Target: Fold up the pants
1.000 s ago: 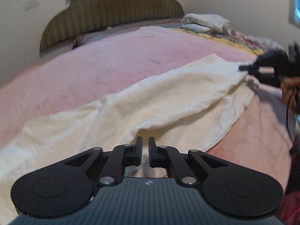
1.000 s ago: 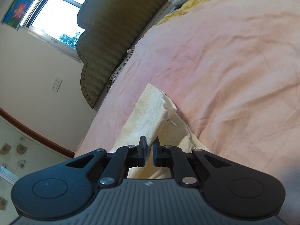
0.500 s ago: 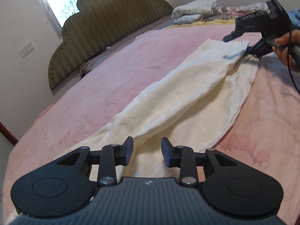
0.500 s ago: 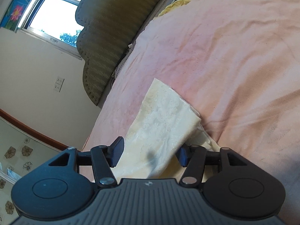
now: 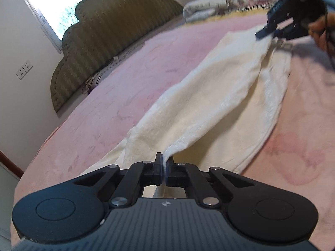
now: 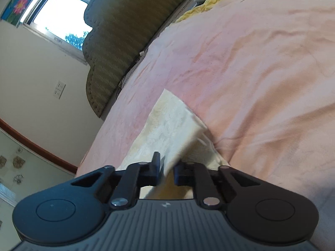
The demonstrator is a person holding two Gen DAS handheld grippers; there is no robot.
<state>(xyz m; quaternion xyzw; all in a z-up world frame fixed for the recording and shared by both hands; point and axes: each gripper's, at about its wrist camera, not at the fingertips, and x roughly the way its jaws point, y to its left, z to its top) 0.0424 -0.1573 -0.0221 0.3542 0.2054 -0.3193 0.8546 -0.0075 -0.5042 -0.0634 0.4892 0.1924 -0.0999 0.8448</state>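
Note:
Cream pants (image 5: 219, 96) lie lengthwise on the pink bed cover (image 5: 104, 115), one layer doubled over the other. My left gripper (image 5: 164, 164) is closing its jaws on a raised fold of the upper layer at the near end, and the pads pinch the cloth. At the far end my right gripper (image 5: 270, 32), held by a hand (image 5: 320, 29), meets the corner of the same layer. In the right wrist view the right gripper (image 6: 167, 163) is closing too, with the pants' edge (image 6: 171, 129) caught between its pads.
A green padded headboard (image 5: 108, 41) stands under a window (image 5: 56, 6) at the far side. Bundled white bedding (image 5: 207, 6) and a yellow blanket (image 6: 201, 8) lie near the pillows. A wall socket (image 5: 24, 69) is on the left wall.
Both grippers stood open half a second ago and have closed on the upper layer of the pants. The left wrist view has rolled, and the cloth now rises into its jaws.

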